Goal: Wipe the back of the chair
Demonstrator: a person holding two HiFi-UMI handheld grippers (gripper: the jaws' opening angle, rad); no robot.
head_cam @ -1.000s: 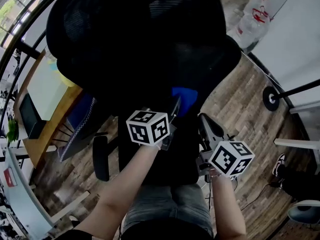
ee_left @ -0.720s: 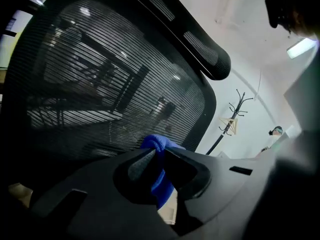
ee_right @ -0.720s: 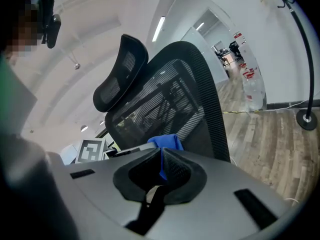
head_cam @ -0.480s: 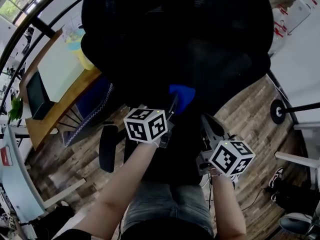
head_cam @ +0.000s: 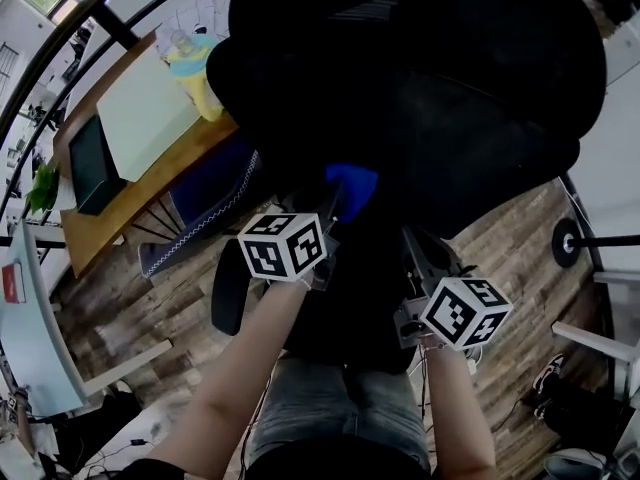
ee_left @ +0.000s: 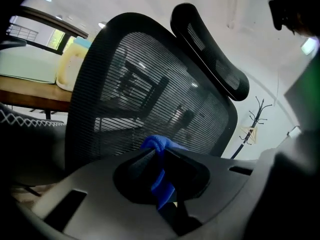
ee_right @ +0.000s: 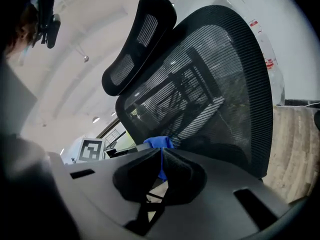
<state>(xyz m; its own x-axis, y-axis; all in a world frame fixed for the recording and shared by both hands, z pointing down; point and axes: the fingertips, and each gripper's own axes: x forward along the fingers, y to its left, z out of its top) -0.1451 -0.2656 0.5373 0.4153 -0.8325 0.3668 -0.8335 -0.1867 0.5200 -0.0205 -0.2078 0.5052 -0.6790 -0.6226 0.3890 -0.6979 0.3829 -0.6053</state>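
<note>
Left gripper (ee_left: 161,158): jaws clamped on a blue cloth (ee_left: 156,145), a bunched fold poking out beyond the tips.
Right gripper (ee_right: 161,166): jaws together with nothing between them, held to the right of the left one and nearer the person.
Chair back (ee_left: 150,99): black mesh in a dark frame, upright ahead of both grippers, with the headrest (ee_left: 215,49) above it.
Cloth position: at the lower part of the mesh, left of its middle. Whether it touches the mesh cannot be told.
Step in hand: probably bringing the cloth onto the mesh to start a stroke.
Doing it well: press the free fold flat against the mesh, not the hard jaw tips. Sweep in overlapping passes, frame edges included. The mesh should give, so light pressure is likely enough.
Risk: the chair may swivel or roll away. The right gripper could steady the frame.
Writing: only square black-and-white markers on the gripper cubes. No brand or text is readable on the chair.
</note>
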